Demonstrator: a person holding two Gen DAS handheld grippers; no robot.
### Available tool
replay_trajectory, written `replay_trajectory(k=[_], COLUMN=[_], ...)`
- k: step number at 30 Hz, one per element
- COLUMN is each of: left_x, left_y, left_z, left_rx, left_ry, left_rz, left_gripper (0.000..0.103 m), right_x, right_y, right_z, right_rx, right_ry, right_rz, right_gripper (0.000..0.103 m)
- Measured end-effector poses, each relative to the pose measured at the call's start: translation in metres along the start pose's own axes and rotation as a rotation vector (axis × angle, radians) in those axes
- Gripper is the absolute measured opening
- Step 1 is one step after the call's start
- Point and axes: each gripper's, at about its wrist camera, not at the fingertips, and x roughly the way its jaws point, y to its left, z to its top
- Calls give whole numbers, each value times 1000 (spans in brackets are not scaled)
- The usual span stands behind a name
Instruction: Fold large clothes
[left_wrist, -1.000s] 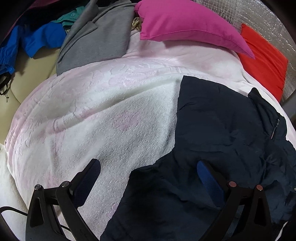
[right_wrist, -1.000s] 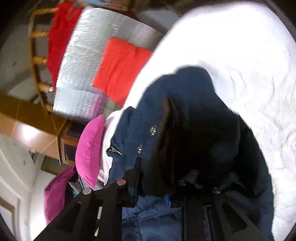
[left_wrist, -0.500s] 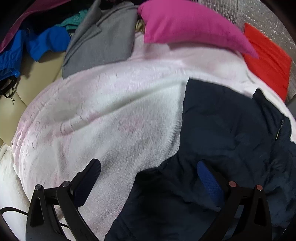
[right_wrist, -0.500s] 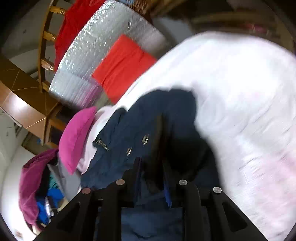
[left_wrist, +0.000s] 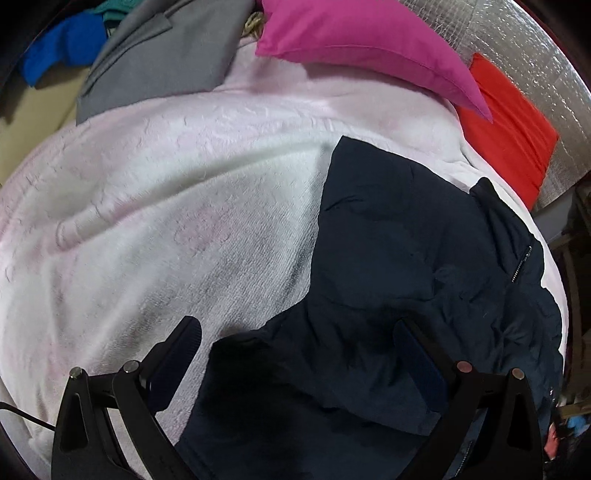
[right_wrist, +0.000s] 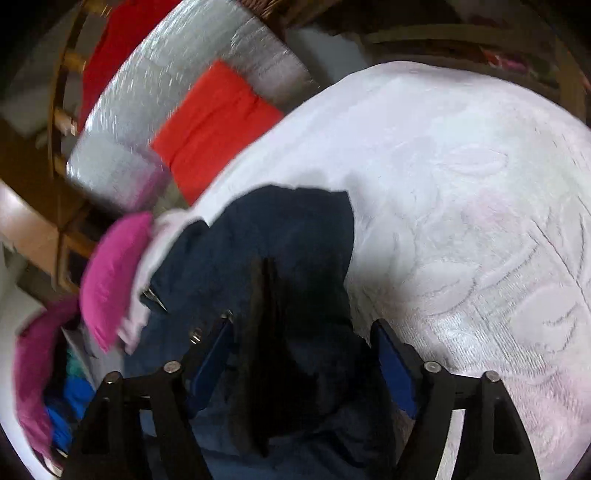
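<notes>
From the left wrist, the left gripper (left_wrist: 295, 350) hangs open over the near edge of the dark jacket (left_wrist: 406, 258), which lies rumpled on the white blanket (left_wrist: 147, 221); it looks soft, puffy and floppy, best pinched at a hem or sleeve. From the right wrist, the right gripper (right_wrist: 301, 343) has just been opening, a raised fold of the jacket (right_wrist: 295, 258) standing loose between its parted jaws

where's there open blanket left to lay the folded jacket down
The widest free patch is the white blanket, between the navy jacket and the grey garment. In the right wrist view more bare blanket lies on the jacket's other side. It is crowded along the far edge: pink pillow, red cushion, blue clothing.
</notes>
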Motion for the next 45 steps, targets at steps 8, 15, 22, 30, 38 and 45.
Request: replay_trajectory(k=[8, 15, 22, 30, 38, 45], left_x=[11, 14, -33, -44, -18, -5], left_y=[-12, -10, -21, -34, -15, -21], left_z=[-1, -3, -11, -45, -46, -44], left_rx=[64, 68, 128, 225, 38, 0], left_ry=[0, 14, -136, -72, 119, 116], left_rz=[53, 89, 152, -36, -244, -237], left_gripper=[93, 94, 93, 93, 93, 93], right_x=[-6, -5, -63, -66, 2, 25], right_y=[29, 4, 14, 46, 72, 52], right_z=[-6, -6, -20, -64, -93, -87], right_rx=[-164, -81, -40, 21, 164, 305], right_ry=[-66, -20, -117, 15, 175, 137], right_rz=[-113, -119, -29, 286, 325, 276], right_gripper=[31, 30, 60, 65, 65, 65])
